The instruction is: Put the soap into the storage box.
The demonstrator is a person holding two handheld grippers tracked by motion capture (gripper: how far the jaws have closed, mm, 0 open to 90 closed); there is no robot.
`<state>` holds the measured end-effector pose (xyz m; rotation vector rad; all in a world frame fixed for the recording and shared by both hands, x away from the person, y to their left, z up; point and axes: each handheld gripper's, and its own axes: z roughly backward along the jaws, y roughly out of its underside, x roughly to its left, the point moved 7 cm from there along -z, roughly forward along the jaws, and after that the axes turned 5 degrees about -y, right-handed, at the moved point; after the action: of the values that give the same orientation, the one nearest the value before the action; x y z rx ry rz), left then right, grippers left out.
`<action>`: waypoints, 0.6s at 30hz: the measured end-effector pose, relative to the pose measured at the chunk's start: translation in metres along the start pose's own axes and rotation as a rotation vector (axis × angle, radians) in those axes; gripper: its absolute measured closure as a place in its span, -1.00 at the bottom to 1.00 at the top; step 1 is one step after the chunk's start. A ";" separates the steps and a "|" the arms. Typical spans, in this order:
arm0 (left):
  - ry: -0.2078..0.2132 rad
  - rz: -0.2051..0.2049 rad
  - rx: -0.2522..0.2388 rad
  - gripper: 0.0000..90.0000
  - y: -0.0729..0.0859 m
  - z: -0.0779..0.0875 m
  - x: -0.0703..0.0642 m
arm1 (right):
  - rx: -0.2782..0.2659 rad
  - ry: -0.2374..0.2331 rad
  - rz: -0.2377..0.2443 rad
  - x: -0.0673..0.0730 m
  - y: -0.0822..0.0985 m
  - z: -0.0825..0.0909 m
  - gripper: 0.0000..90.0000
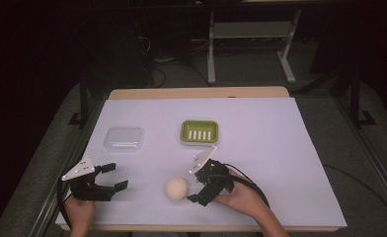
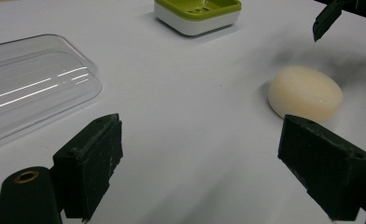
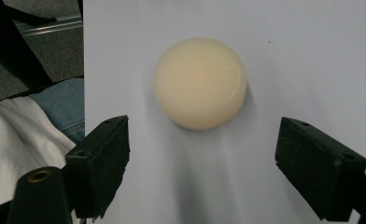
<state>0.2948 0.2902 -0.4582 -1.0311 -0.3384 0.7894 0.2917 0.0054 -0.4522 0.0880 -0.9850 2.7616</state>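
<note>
Down at the near edge of the worktop (image 1: 280, 148), the right gripper (image 1: 194, 187) is lined up on the soap (image 1: 176, 188), a pale round cake lying flat just inside that edge, a little left of its middle. The fingers (image 3: 97, 163) are spread wide and hold nothing; in the right gripper view the soap sits squarely ahead of the gap between them, not yet inside it. Over by the near left corner the left gripper (image 1: 113, 177) waits, fingers (image 2: 90, 163) likewise parted and empty, well apart from the soap.

Here is the danger: that cake looks smooth and rounded at the rim, so a squeeze landing off its widest line could pop it out sideways, perhaps toward the near edge and off the worktop. Closing too high on the curved shoulder would likely do the same, and a pinch with one finger touching first would probably just shove it along the white sheet.

As for direction, the soap is close to circular from above, so no long axis can be told and it points nowhere; its broad face is up.

Farther back, the clear lid (image 1: 124, 139) lies left of centre, and the green soap dish (image 1: 199, 132) sits near the middle, slots up, empty.
</note>
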 end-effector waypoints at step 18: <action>0.000 0.006 0.001 -0.71 0.000 0.000 0.001 | 0.054 -0.012 0.039 -0.002 -0.022 -0.024 -0.64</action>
<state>0.2958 0.2911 -0.4589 -1.0313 -0.3348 0.7951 0.2984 0.0367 -0.4576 0.0947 -0.9255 2.8270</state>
